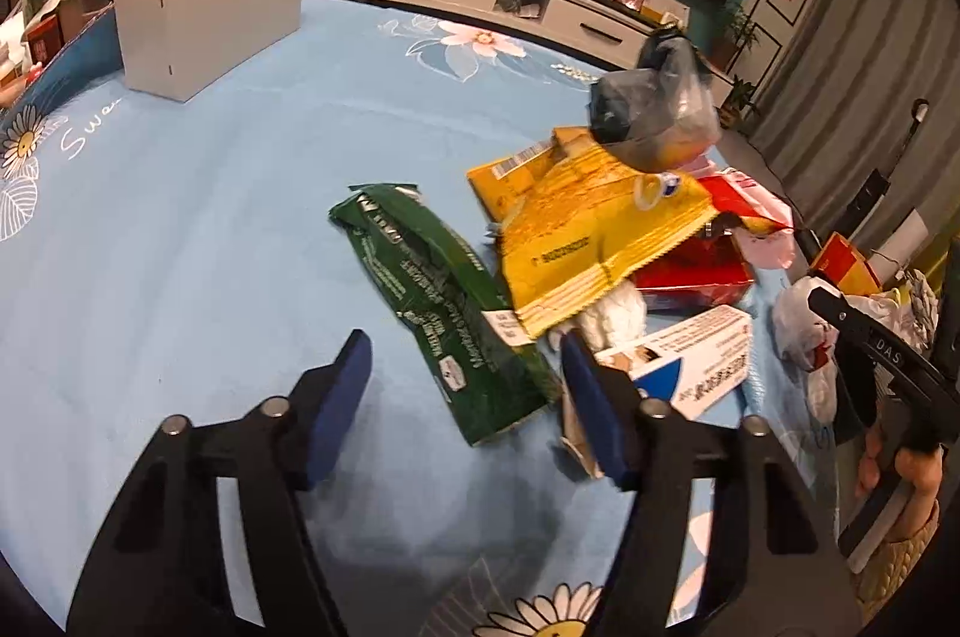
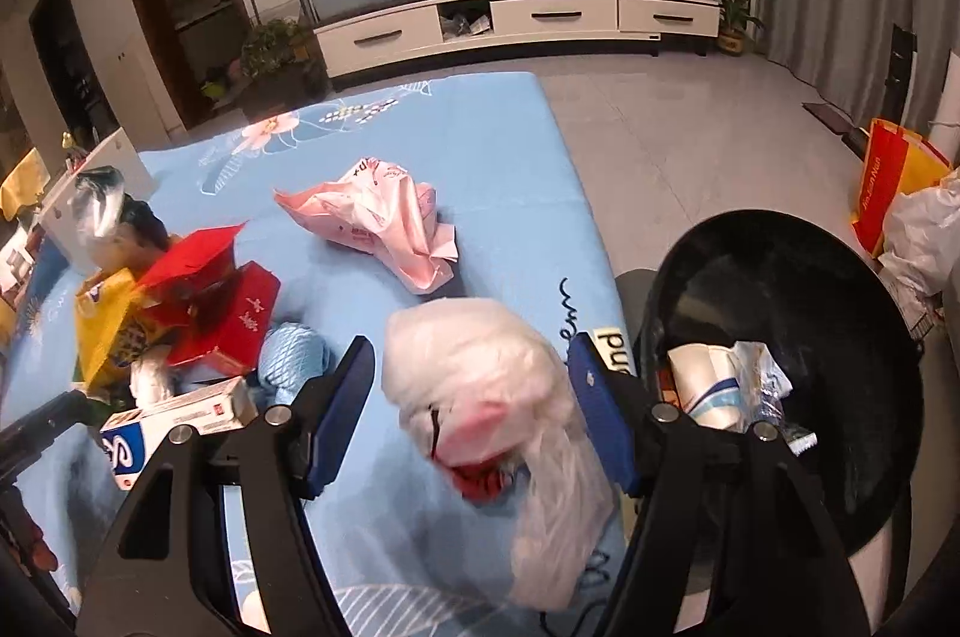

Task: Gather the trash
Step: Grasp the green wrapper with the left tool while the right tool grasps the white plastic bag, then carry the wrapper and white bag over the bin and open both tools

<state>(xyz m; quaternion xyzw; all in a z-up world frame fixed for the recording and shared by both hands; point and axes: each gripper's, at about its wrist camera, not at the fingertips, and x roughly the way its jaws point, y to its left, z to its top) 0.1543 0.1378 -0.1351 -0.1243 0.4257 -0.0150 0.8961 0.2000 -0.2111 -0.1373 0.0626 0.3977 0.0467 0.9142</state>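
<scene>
My left gripper (image 1: 465,373) is open and empty, low over the blue tablecloth (image 1: 210,229), just in front of a green wrapper (image 1: 444,301). A yellow packet (image 1: 588,229), a red box (image 1: 696,271), a white-and-blue carton (image 1: 690,367) and a grey plastic bag (image 1: 654,103) lie in a pile beyond. My right gripper (image 2: 468,373) is open, with a white plastic bag (image 2: 492,385) between its fingers, near the table's right edge. The bag looks blurred. A black bin (image 2: 792,289) with a paper cup (image 2: 702,379) inside stands to the right.
A crumpled pink bag (image 2: 384,223) lies mid-table. A white box (image 1: 210,7) stands at the far left of the table. A red-and-yellow paper bag (image 2: 888,181) and a white sack (image 2: 924,229) sit on the floor beyond the bin.
</scene>
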